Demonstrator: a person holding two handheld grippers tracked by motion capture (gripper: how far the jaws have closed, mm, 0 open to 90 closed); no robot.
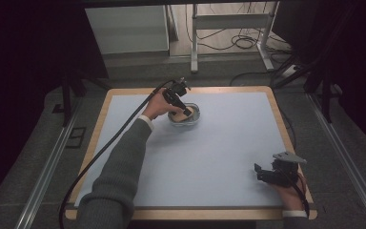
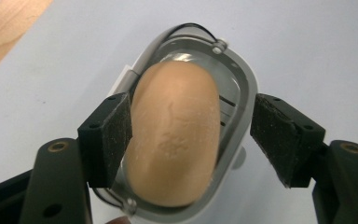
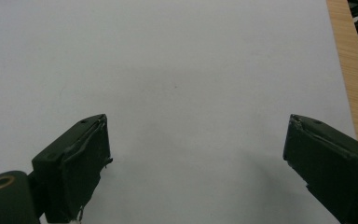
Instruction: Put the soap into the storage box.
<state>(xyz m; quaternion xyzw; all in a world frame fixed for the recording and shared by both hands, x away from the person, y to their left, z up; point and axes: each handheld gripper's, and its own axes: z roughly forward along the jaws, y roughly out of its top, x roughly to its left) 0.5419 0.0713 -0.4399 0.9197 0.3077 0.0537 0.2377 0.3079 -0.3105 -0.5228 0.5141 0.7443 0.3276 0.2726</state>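
Observation:
A tan, rounded, bun-like lump [image 2: 175,140] lies in a small clear oval container [image 2: 240,79] on the pale blue mat. My left gripper [image 2: 191,116] straddles it: the left pad [image 2: 109,137] sits against the lump's side, while the right pad [image 2: 279,135] stands off, outside the container's rim. In the high view the left gripper [image 1: 187,112] points down into the container [image 1: 194,120] at the table's far middle. My right gripper [image 1: 259,171] rests near the front right corner. Its jaws [image 3: 198,126] stand wide open over bare mat, with nothing between them.
The blue mat [image 1: 219,143] covers a wooden table whose edge [image 3: 349,70] runs close beside the right gripper. A black cable [image 1: 100,152] trails from the left gripper along the sleeve. Metal table legs and cables lie on the floor beyond.

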